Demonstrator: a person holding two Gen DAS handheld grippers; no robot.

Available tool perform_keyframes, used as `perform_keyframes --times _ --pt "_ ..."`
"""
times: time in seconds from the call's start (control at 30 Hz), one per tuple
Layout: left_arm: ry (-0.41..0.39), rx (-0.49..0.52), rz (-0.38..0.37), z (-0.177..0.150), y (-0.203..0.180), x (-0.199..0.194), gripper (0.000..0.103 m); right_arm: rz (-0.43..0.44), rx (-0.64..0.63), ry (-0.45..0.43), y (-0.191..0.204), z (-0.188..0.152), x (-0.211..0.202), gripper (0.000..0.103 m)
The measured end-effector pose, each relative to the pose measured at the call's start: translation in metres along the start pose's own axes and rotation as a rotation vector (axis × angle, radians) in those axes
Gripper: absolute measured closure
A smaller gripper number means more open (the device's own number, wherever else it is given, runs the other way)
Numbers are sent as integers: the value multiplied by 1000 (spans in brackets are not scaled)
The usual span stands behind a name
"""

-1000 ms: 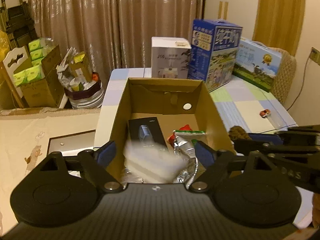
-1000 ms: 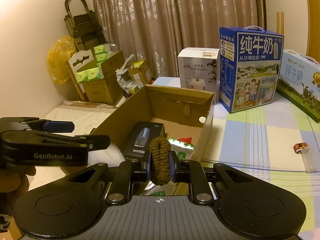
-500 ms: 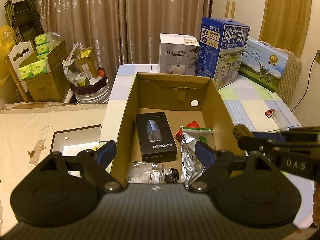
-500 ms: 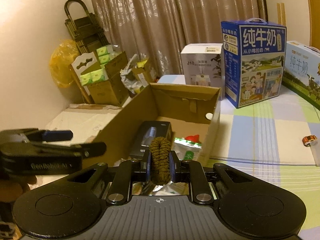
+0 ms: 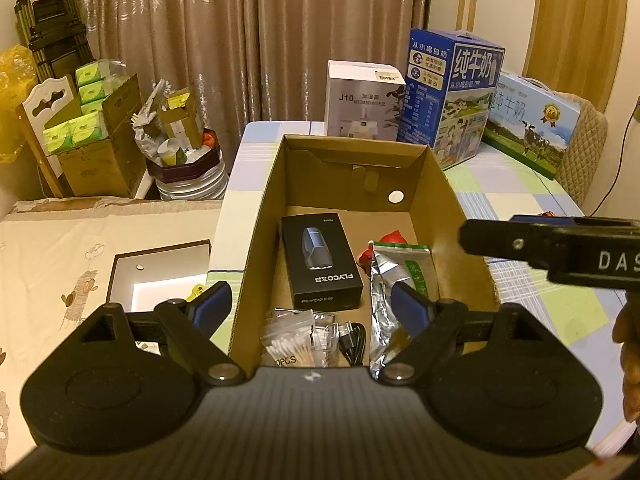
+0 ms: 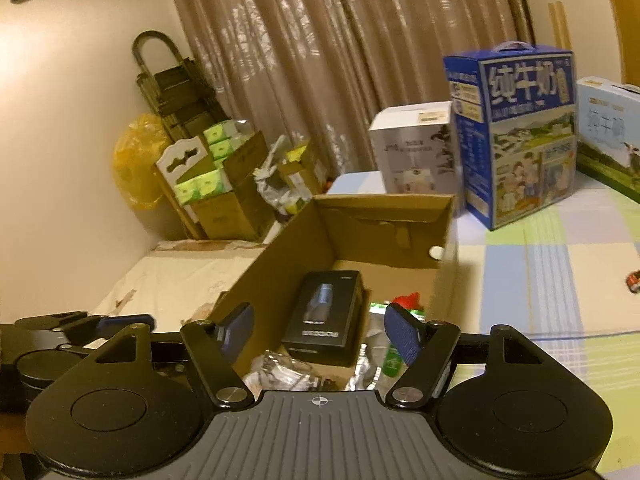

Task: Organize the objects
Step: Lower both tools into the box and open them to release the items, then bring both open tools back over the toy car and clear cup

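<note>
The step in hand looks like dropping small items into the cardboard box [image 5: 468, 216] that stands on the bench [image 5: 532, 184] near its left edge; to do it well, each gripper should let go only once it is well inside the box's rim and above a bare patch of the floor, not over the black FLYCO box [image 5: 320, 260] lying in the middle or the silver foil pouch [image 5: 396, 276] against the right wall. The right gripper [image 6: 316, 332] has just been opening: its blue pads stand wide apart over the near end of the box with nothing between them, so it is released and empty, and where the thing it let go has landed cannot be made out. The left gripper [image 5: 308, 312] also hangs spread wide above the near end, holding nothing; below it lie a clear bag of cotton swabs [image 5: 288, 340] and a black cable [image 5: 352, 340] at the box's near wall. A red object [image 5: 390, 238] peeks out behind the pouch.
</note>
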State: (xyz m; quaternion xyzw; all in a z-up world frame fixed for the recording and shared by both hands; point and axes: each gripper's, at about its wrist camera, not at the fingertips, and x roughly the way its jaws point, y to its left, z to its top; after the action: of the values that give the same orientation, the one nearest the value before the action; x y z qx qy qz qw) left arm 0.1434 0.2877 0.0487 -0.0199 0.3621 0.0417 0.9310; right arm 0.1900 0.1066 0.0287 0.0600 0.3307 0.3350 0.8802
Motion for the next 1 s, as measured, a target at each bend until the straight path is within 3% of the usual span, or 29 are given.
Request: perform_keyframes --times 0.5,1.0 --pt "-19 0 2 -8 -22 -33 16 -55 33 -19 -13 -9 -57 34" --pt "-71 25 -30 -8 -76 -75 5 -115 55 -76 -40 -10 -131 34"
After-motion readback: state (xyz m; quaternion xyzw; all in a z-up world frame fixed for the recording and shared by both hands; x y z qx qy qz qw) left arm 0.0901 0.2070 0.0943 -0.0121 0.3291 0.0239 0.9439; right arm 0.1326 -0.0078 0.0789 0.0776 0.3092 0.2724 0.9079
